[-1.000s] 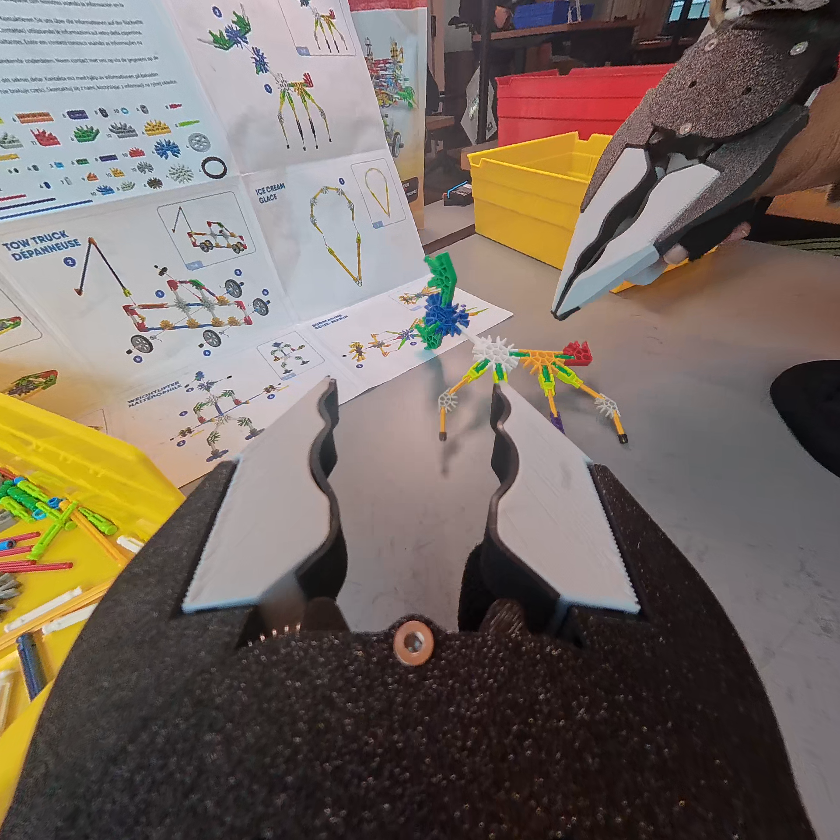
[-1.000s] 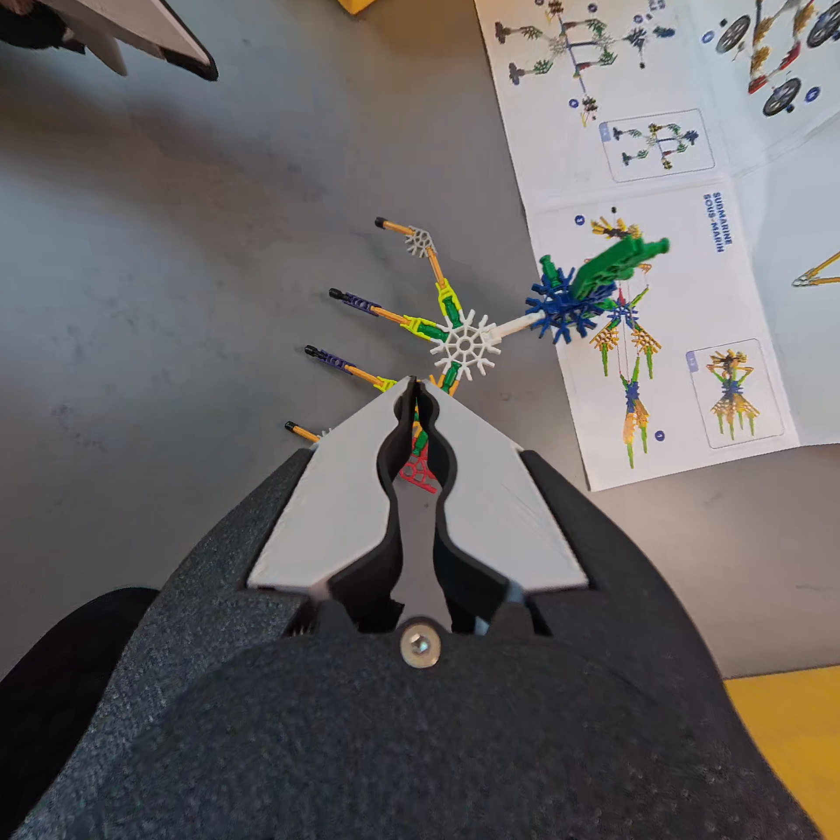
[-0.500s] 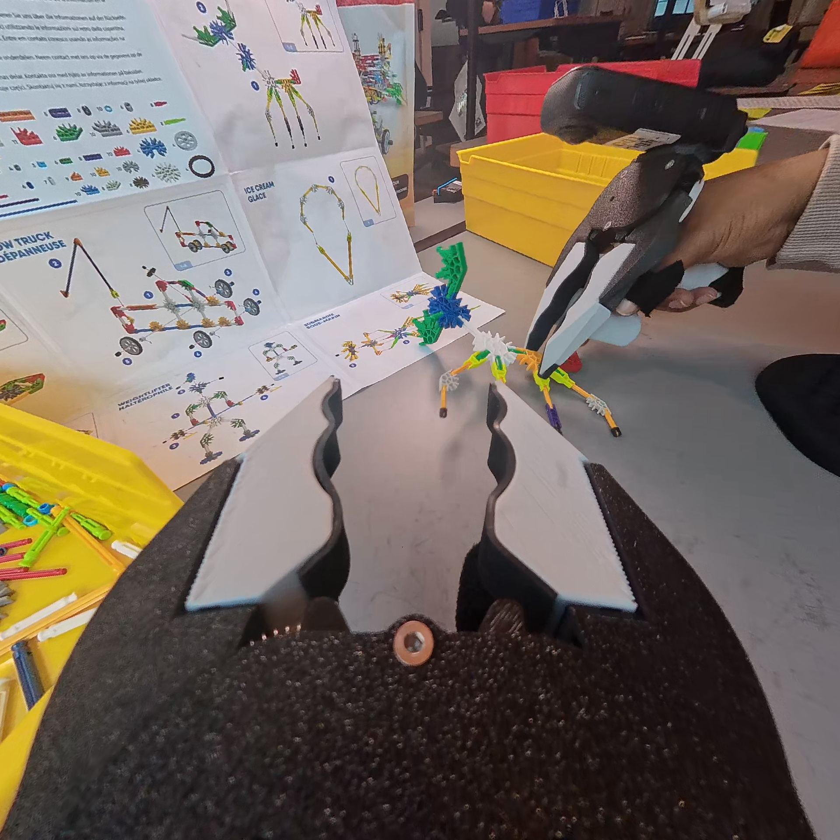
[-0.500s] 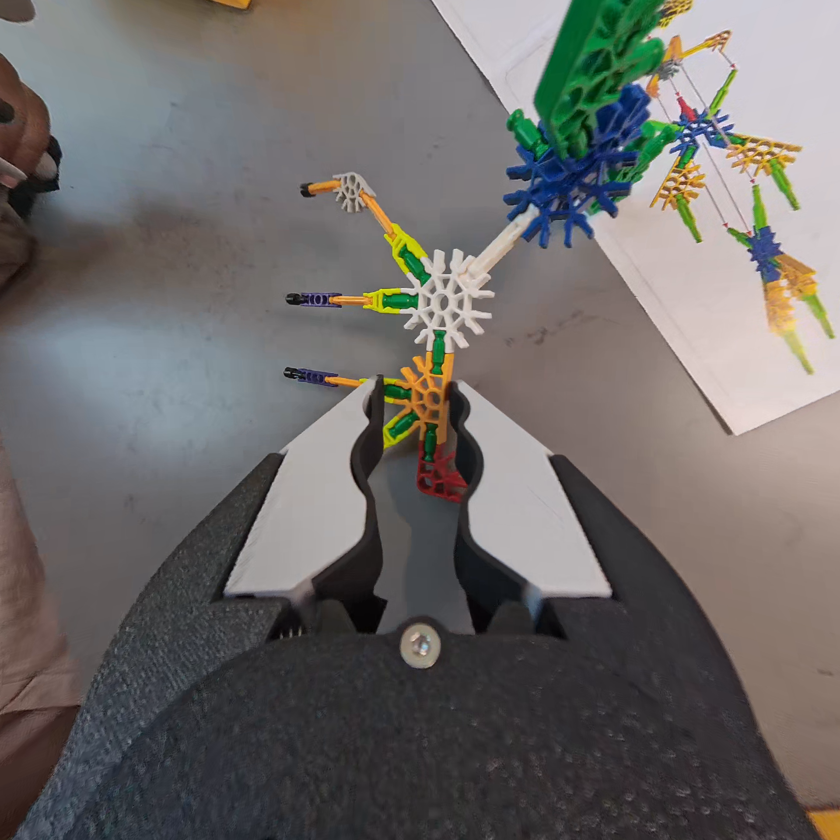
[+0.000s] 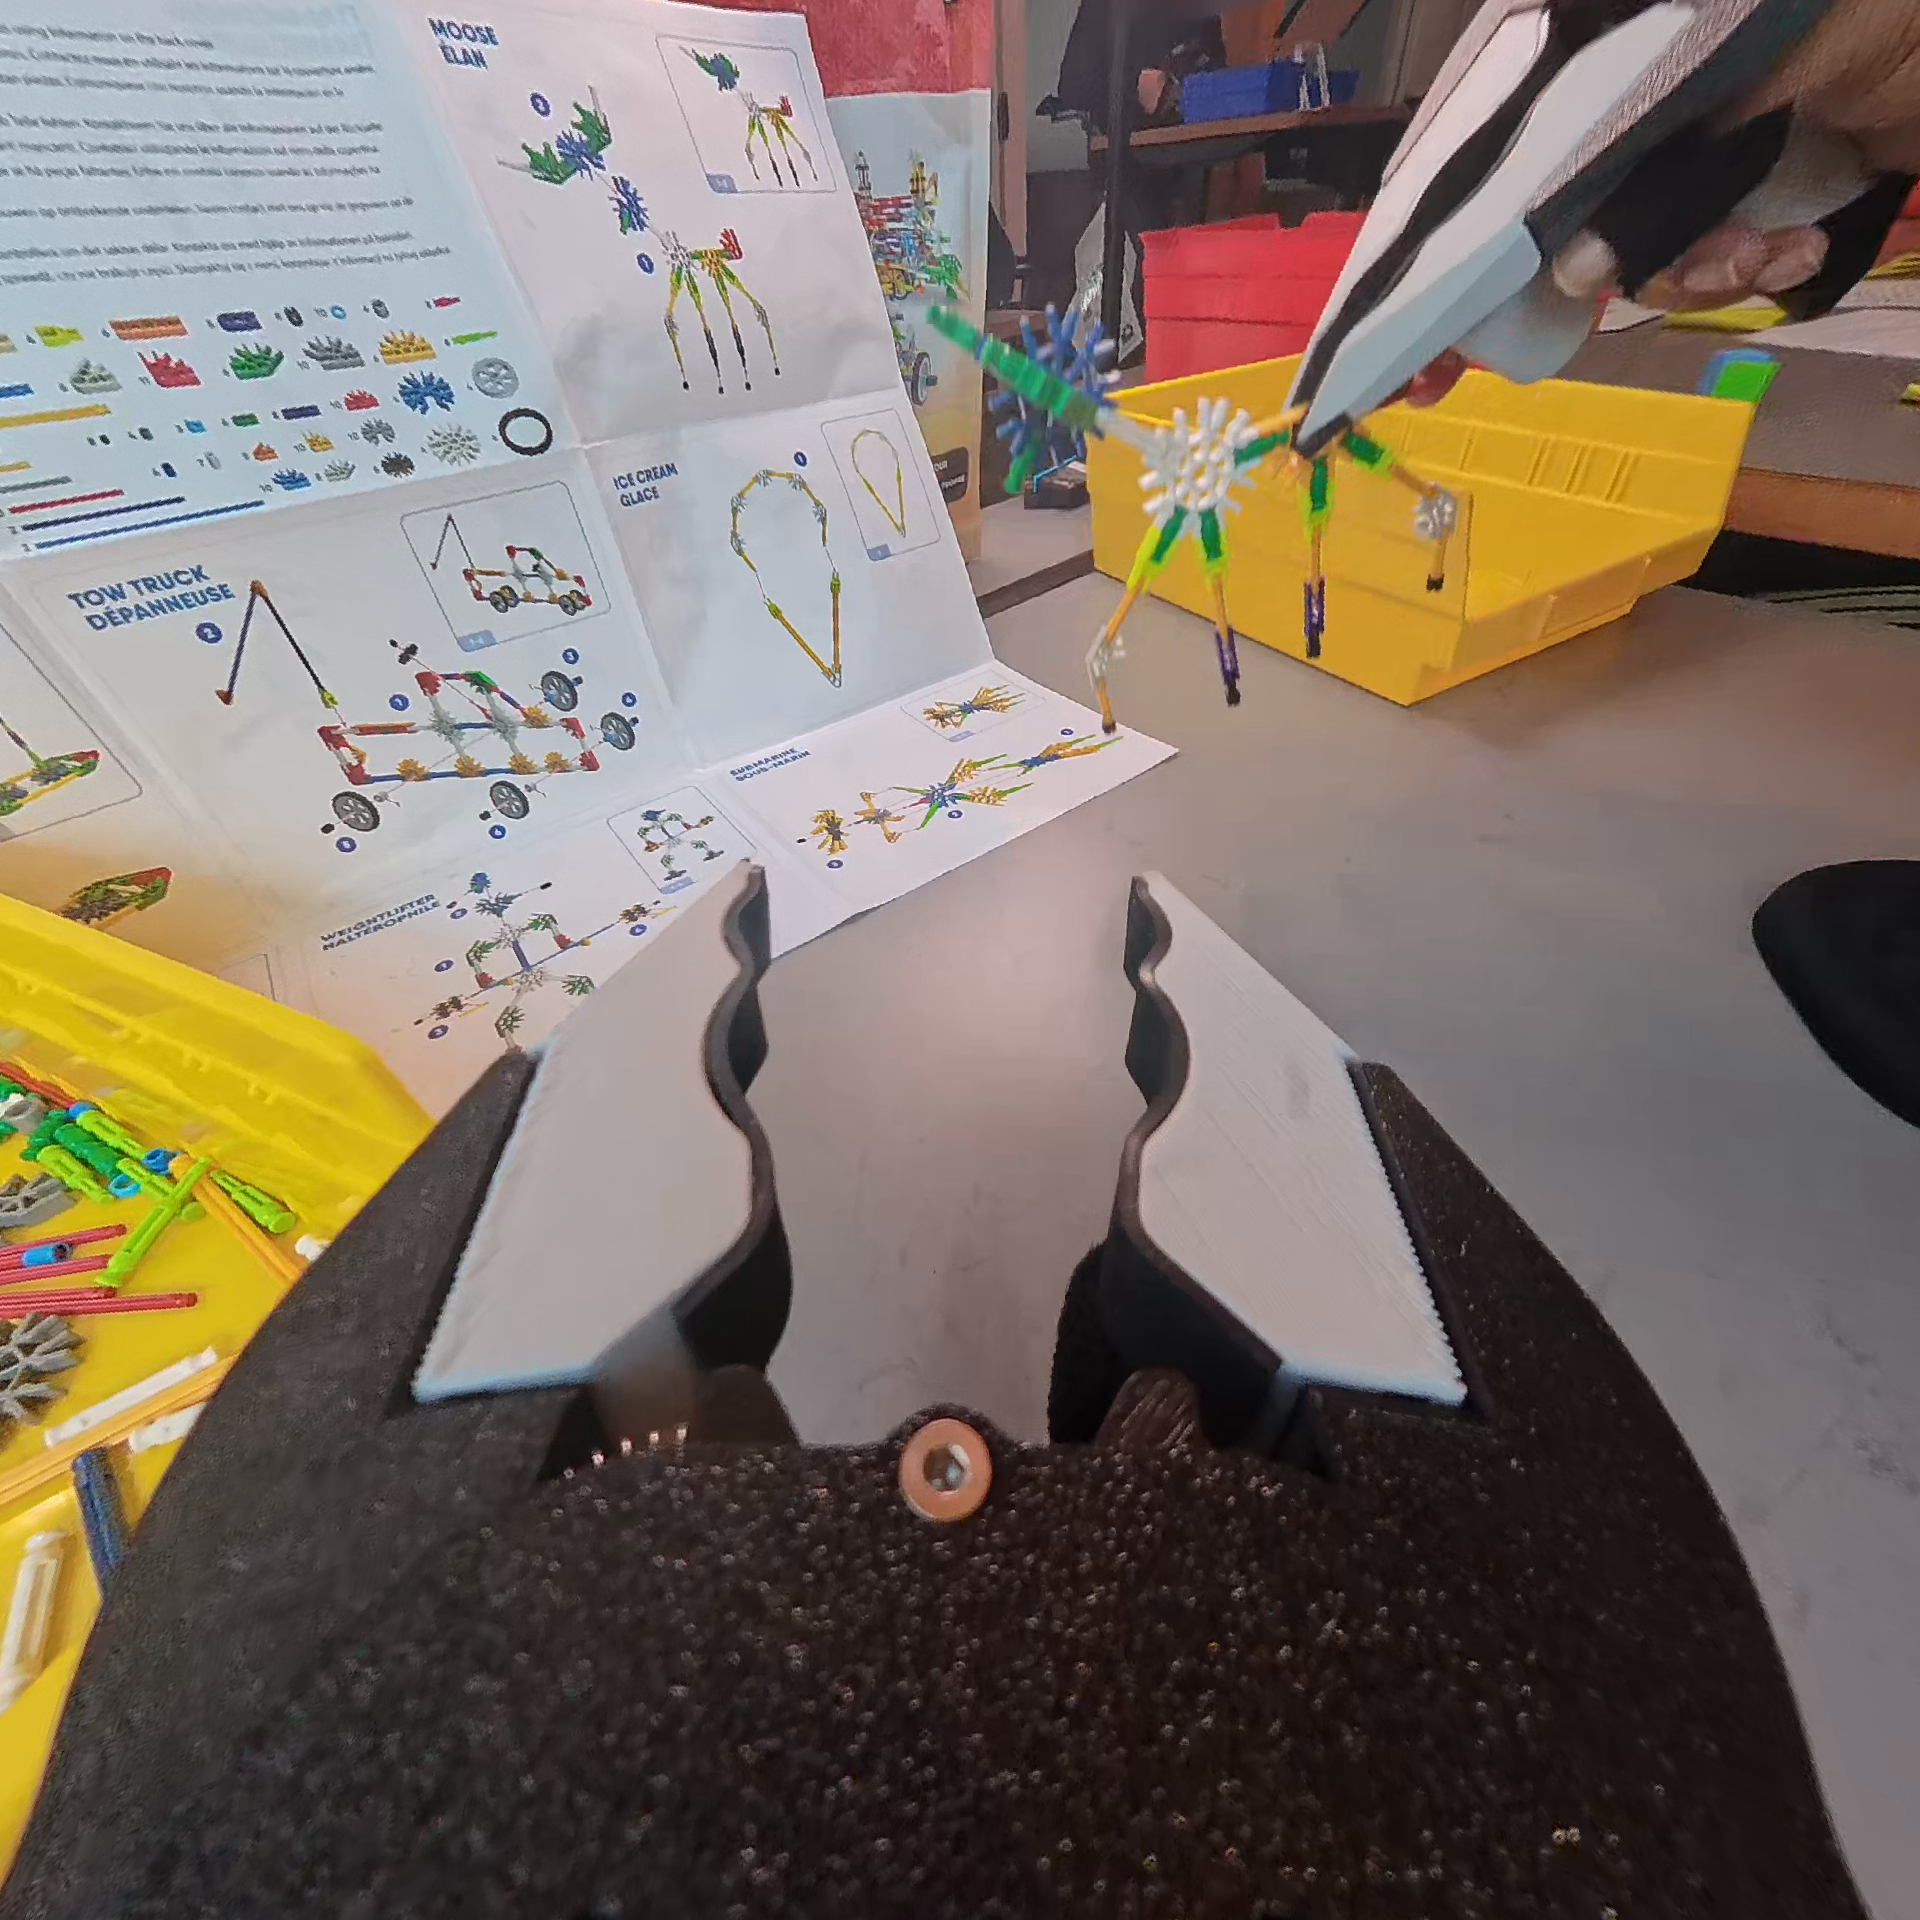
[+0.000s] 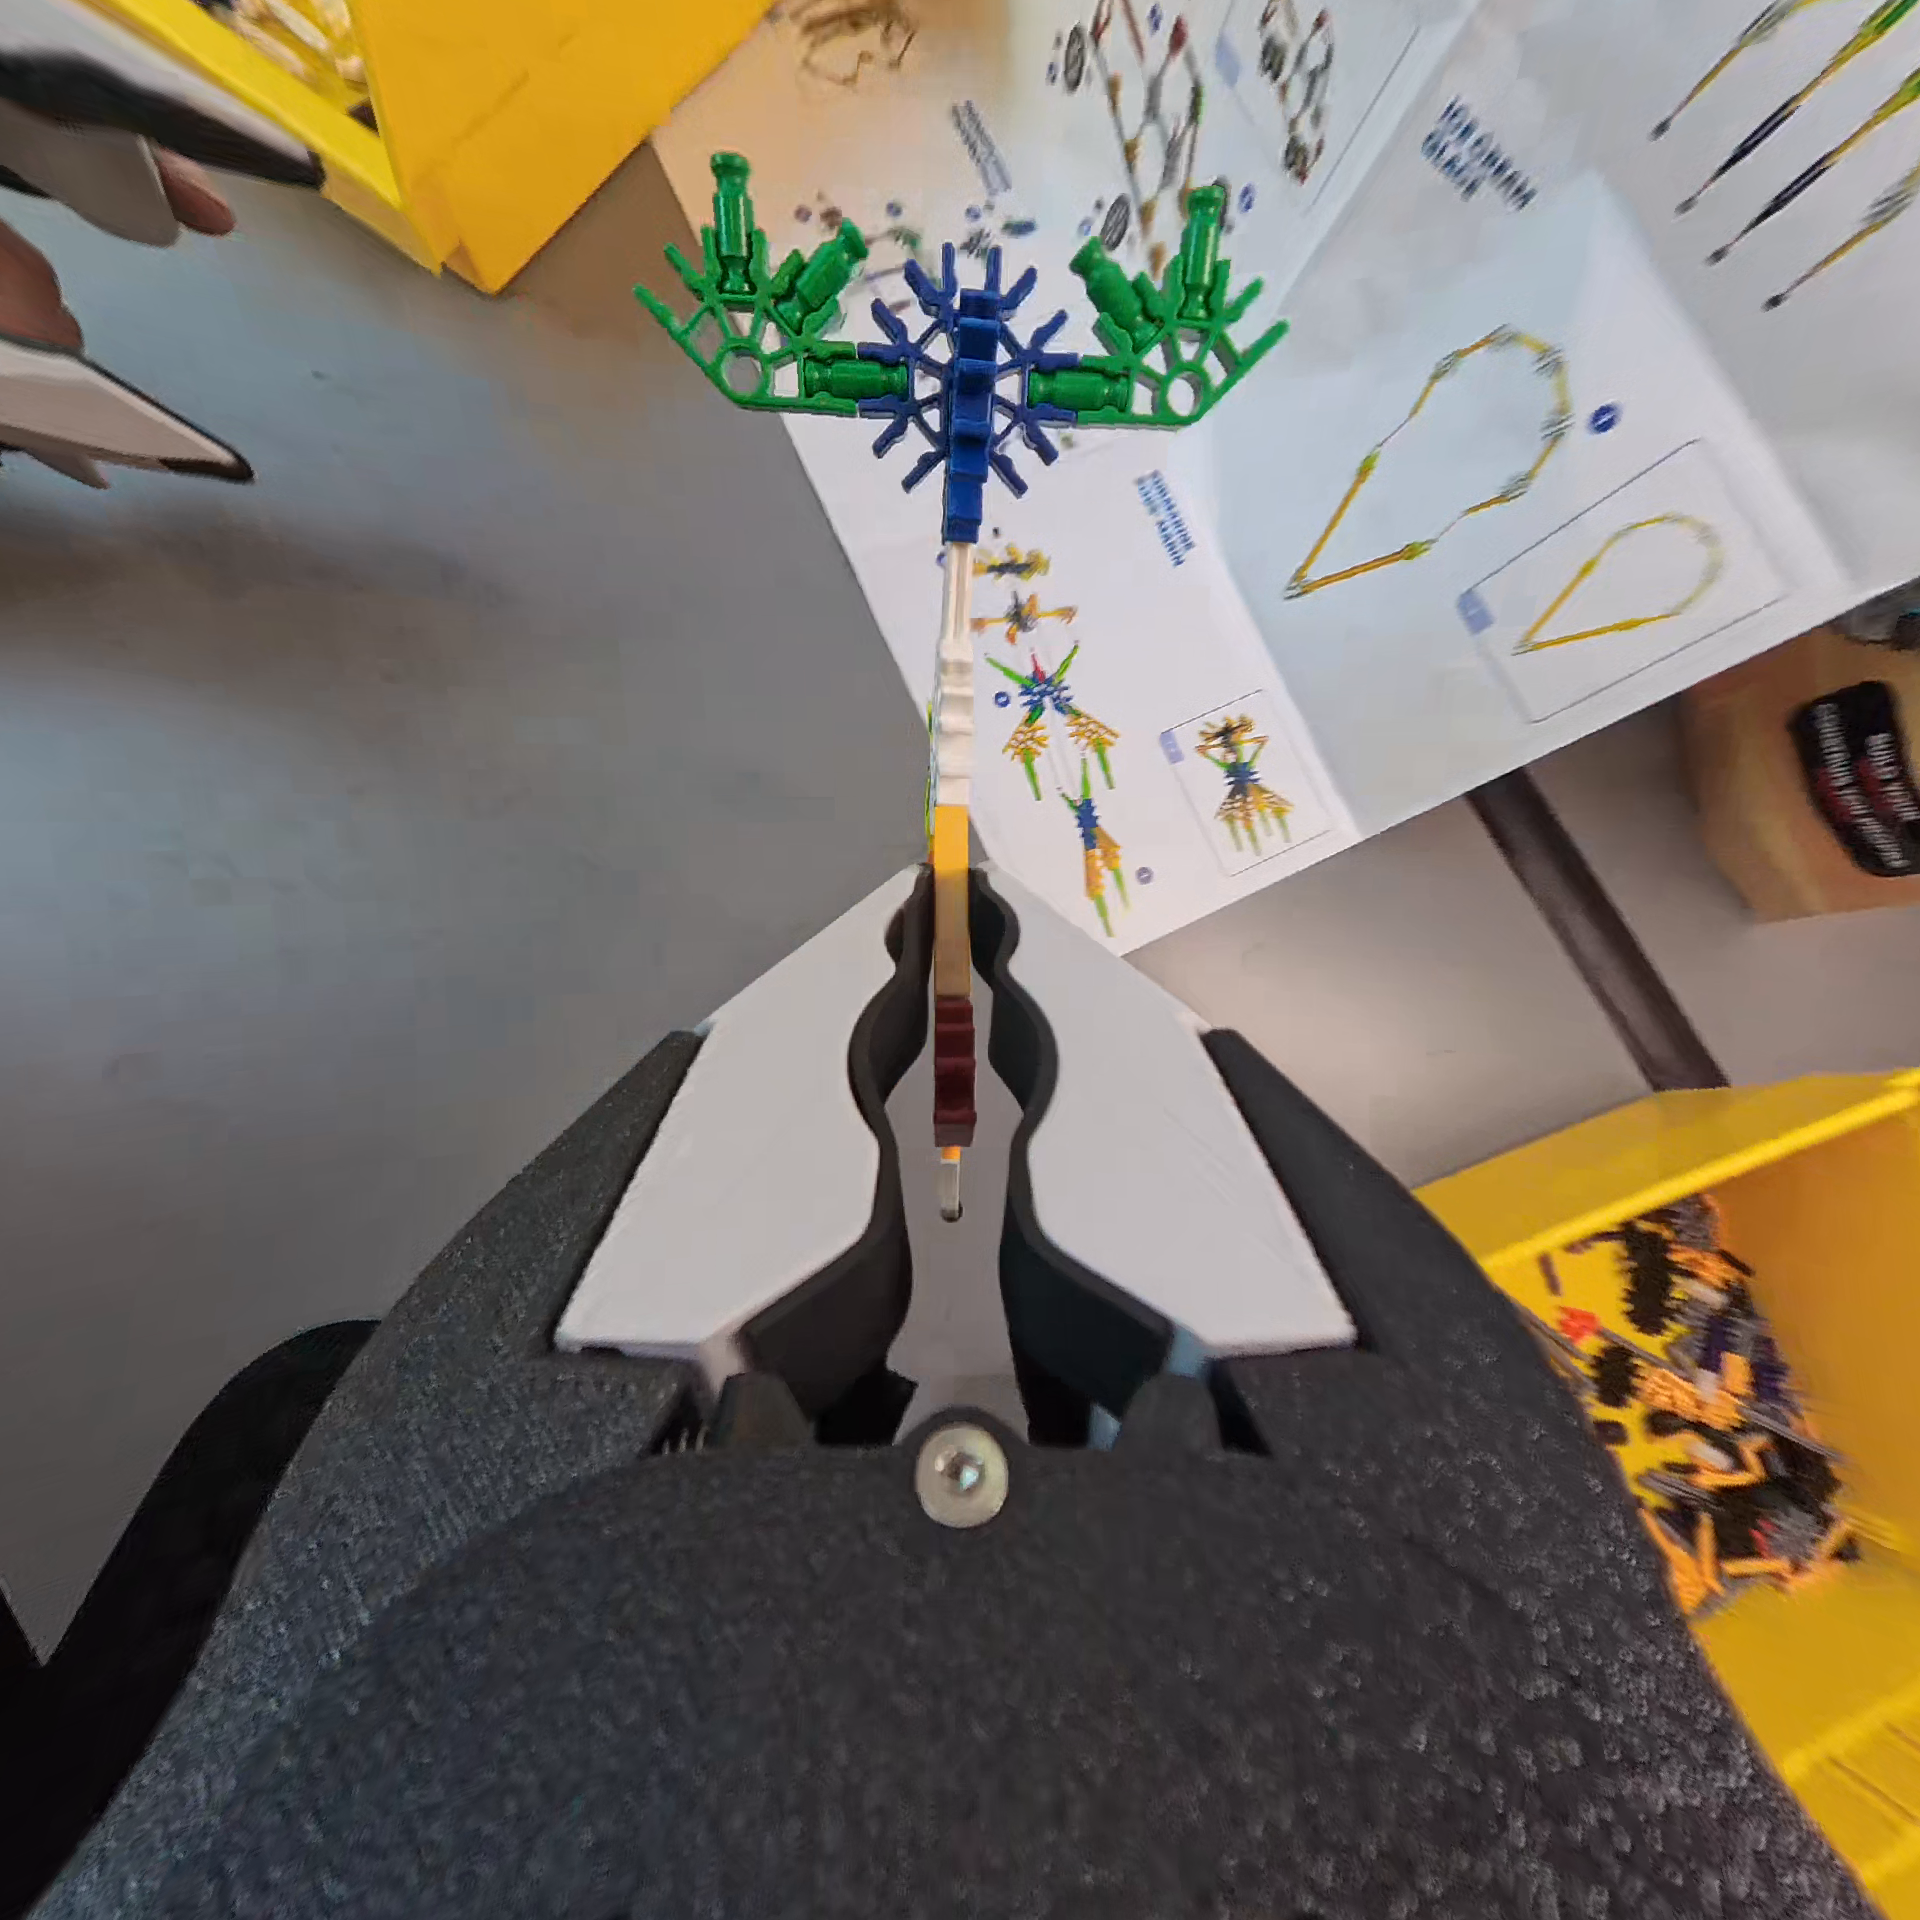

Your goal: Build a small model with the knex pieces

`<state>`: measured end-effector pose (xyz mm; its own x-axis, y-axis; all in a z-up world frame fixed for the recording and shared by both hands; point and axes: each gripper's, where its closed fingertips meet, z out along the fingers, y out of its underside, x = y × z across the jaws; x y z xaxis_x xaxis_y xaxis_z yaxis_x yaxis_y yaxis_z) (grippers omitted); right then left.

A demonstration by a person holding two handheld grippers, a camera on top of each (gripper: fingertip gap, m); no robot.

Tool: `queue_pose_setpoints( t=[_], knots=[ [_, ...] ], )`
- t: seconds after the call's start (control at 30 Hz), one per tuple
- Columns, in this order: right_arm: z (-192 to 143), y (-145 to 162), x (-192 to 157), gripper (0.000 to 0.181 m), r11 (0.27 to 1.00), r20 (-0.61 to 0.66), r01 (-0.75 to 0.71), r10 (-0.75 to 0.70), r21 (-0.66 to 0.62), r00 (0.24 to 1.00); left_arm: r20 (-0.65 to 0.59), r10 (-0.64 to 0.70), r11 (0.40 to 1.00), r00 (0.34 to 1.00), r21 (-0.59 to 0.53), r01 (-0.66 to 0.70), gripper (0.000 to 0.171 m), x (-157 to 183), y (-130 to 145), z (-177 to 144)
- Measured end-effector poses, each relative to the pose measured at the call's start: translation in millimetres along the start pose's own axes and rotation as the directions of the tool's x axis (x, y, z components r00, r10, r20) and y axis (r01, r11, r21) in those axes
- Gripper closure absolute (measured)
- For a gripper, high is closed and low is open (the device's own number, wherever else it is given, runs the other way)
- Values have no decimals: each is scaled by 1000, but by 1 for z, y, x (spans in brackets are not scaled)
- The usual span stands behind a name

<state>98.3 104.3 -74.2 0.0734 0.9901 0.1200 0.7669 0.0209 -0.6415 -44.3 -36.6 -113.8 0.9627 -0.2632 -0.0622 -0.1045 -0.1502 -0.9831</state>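
Gripping the rod-and-connector model (image 6: 954,665) by its orange hub, the right gripper (image 6: 951,883) has fingers clamped, model held in the air above the surface (image 5: 1455,935). Looks light, brittle at joints, legs dangling; hub's prob the firmest hold. Left gripper (image 5: 945,894) spread wide, empty, low by the instruction sheet (image 5: 623,520).

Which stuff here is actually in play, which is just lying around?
In play:
- right gripper, shut on the toy model
- toy model, held off the table
- left gripper, open, holding nothing

Lying about:
- instruction sheet
- yellow parts tray
- yellow bin
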Motion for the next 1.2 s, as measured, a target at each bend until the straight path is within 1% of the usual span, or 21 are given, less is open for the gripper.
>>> queue_pose_setpoints(
  t=[0.07, 0.13, 0.23, 0.3, 0.47, 0.53, 0.6, 0.67, 0.73, 0.8, 0.87, 0.93, 1.03, 1.1, 1.13, 1.17, 1.2],
  knots=[
    [-25, -26, 19, 177, 996, -56, -1, 6, 85, 998, 9, 0, 1000, 1000, 17, 0, 102, -1, -4, -2],
    [-47, -49, 34, 177, 983, -77, -14, 28, 185, 997, 17, 6, 1000, 1000, 24, -6, 102, -2, -5, -3],
    [-66, -69, 51, 177, 946, -41, -69, 86, 317, 995, 27, 10, 1000, 1000, 19, -10, 101, -3, -4, -2],
    [-64, -65, 61, 177, 929, -20, -94, 108, 358, 994, 35, 12, 1000, 999, 12, -12, 100, -4, -2, -1],
    [-40, -42, 72, 177, 866, 82, -183, 164, 465, 983, 58, 28, 1000, 998, 8, -28, 98, -9, -2, -2],
    [-42, -45, 78, 177, 859, 94, -181, 155, 478, 984, 63, 30, 1000, 998, 6, -30, 98, -11, -2, -1],
    [-50, -55, 86, 177, 870, 83, -161, 138, 466, 987, 71, 32, 999, 997, -8, -32, 98, -14, 2, 0],
    [-49, -57, 92, 177, 911, 59, -116, 101, 395, 993, 78, 33, 999, 996, -27, -31, 98, -18, 7, 2],
    [-39, -51, 96, 177, 946, 47, -86, 75, 312, 996, 83, 32, 999, 996, -38, -29, 98, -20, 10, 4],
    [-30, -47, 99, 177, 962, 57, -74, 61, 262, 997, 88, 38, 999, 995, -40, -35, 98, -21, 10, 4],
    [-28, -53, 100, 177, 970, 68, -58, 43, 237, 997, 90, 39, 999, 995, -38, -36, 98, -22, 10, 3],
    [-32, -71, 101, 177, 960, 86, -58, 35, 273, 996, 93, 40, 999, 995, -38, -36, 99, -23, 10, 3],
    [-35, -97, 96, 177, 908, 146, -107, 51, 405, 988, 96, 39, 998, 995, -42, -35, 99, -25, 11, 4],
    [-26, -103, 91, 177, 858, 206, -163, 68, 487, 976, 97, 40, 998, 994, -42, -36, 99, -27, 10, 3],
    [-19, -103, 88, 177, 842, 228, -181, 71, 508, 971, 101, 45, 998, 994, -43, -41, 99, -28, 10, 3],
    [-12, -102, 87, 177, 842, 239, -188, 72, 506, 968, 107, 52, 998, 993, -43, -48, 99, -29, 10, 3],
    [-4, -100, 88, 177, 859, 234, -178, 70, 480, 970, 112, 57, 998, 992, -43, -52, 98, -31, 9, 2]
  ],
)
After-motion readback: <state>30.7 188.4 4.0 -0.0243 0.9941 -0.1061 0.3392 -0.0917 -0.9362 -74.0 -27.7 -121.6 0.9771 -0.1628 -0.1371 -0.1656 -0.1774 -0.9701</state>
